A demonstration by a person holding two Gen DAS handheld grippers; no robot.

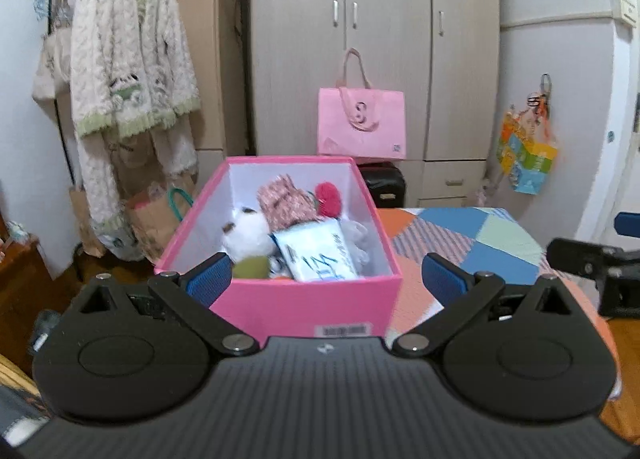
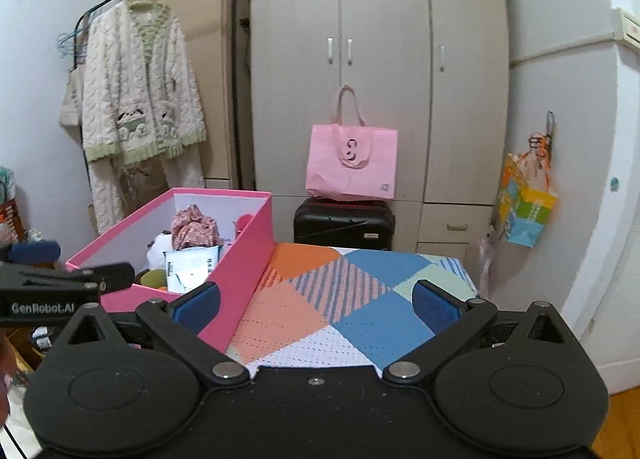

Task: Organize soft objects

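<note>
Both claws, left gripper point(image 1: 326, 279) and right gripper point(image 2: 316, 305), gape empty; the white plush toy point(image 1: 250, 237) looks light, squashy: pinch its body.

Pink box point(image 2: 224, 279) w/ soft toys point(image 2: 160, 249), R gripper point(image 2: 316, 301) spread empty

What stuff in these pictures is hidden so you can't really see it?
- Bottom of the pink box, both views: the toys piled inside hide it.
- Green plush, left wrist view: the box wall and a blue gripper pad cover most of it.
- Printing on the white packet, both views: too small and blurry to read.
- Black suitcase, left wrist view: mostly behind the box.
- Far edge of the patchwork cover: drops out of sight.
</note>
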